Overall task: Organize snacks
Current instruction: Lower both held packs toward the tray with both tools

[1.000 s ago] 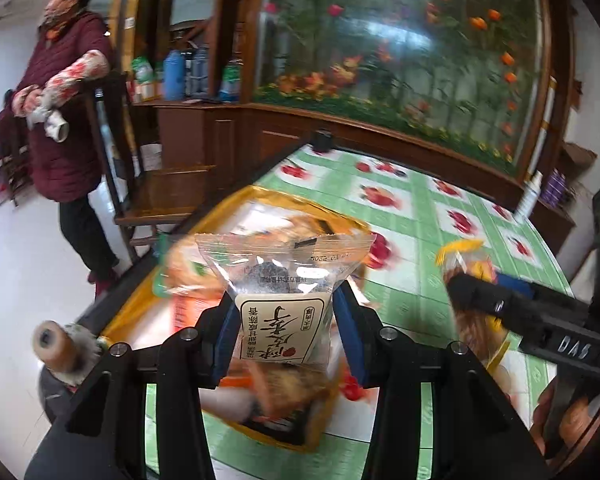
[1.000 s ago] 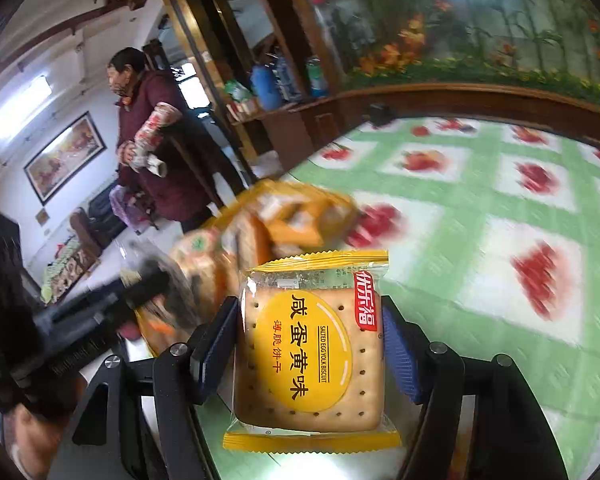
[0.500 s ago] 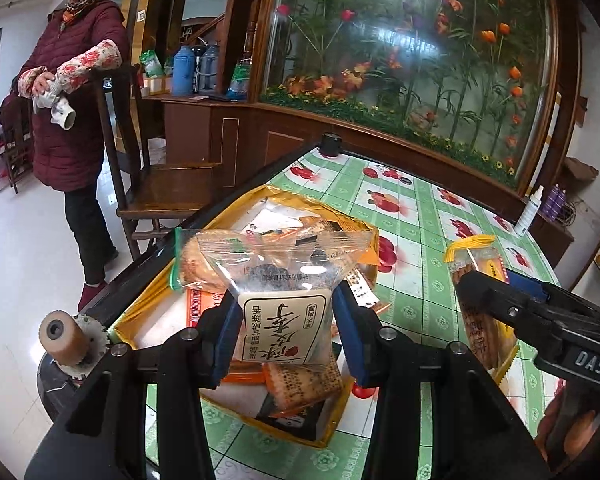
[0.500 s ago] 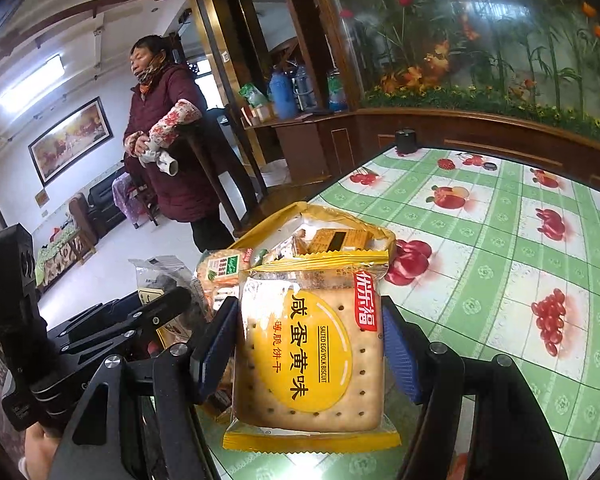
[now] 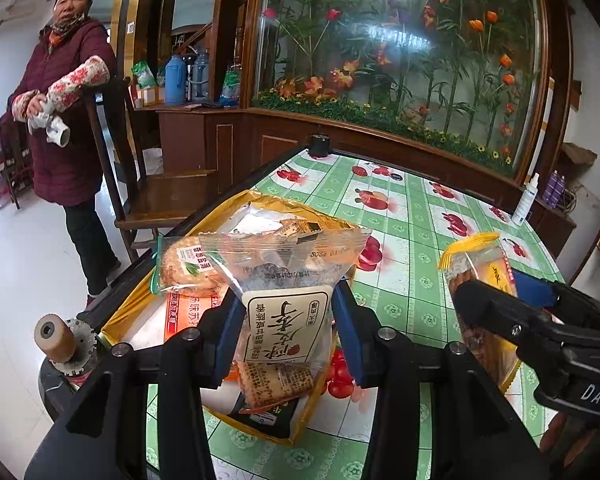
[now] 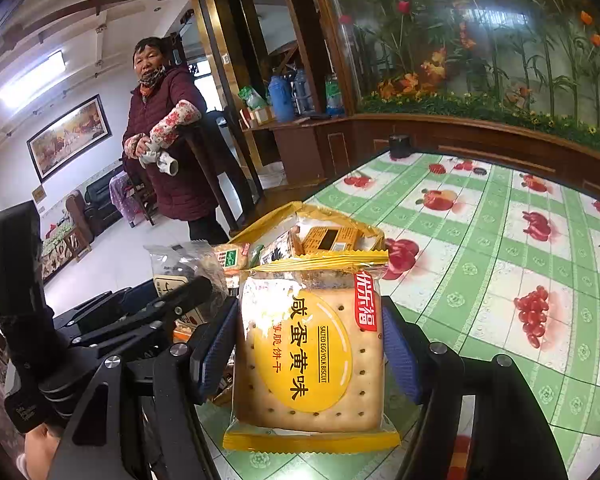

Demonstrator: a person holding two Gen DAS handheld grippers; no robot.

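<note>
My left gripper [image 5: 286,312] is shut on a clear snack packet with a cream label [image 5: 286,300], held above a yellow tray [image 5: 126,312] that lies full of snack packs on the green checked tablecloth [image 5: 412,216]. Under the packet lie a round-cracker pack [image 5: 184,266] and an orange pack [image 5: 276,378]. My right gripper [image 6: 310,344] is shut on a yellow salted egg yolk biscuit pack [image 6: 310,352], also held up, to the right of the tray [image 6: 260,228]. Each gripper shows in the other's view: the right gripper [image 5: 500,312] and the left gripper [image 6: 172,296].
A person [image 5: 64,120] in a dark red coat leans on a wooden chair [image 5: 156,196] left of the table. A small black pot [image 5: 319,145] stands at the table's far edge. A white spray bottle [image 5: 525,200] stands on the ledge at right. A knob [image 5: 54,336] sits at the near left corner.
Both views went from blurred to sharp. The right gripper with its biscuit pack rose a little and drew nearer the tray. The person turned toward the table.
</note>
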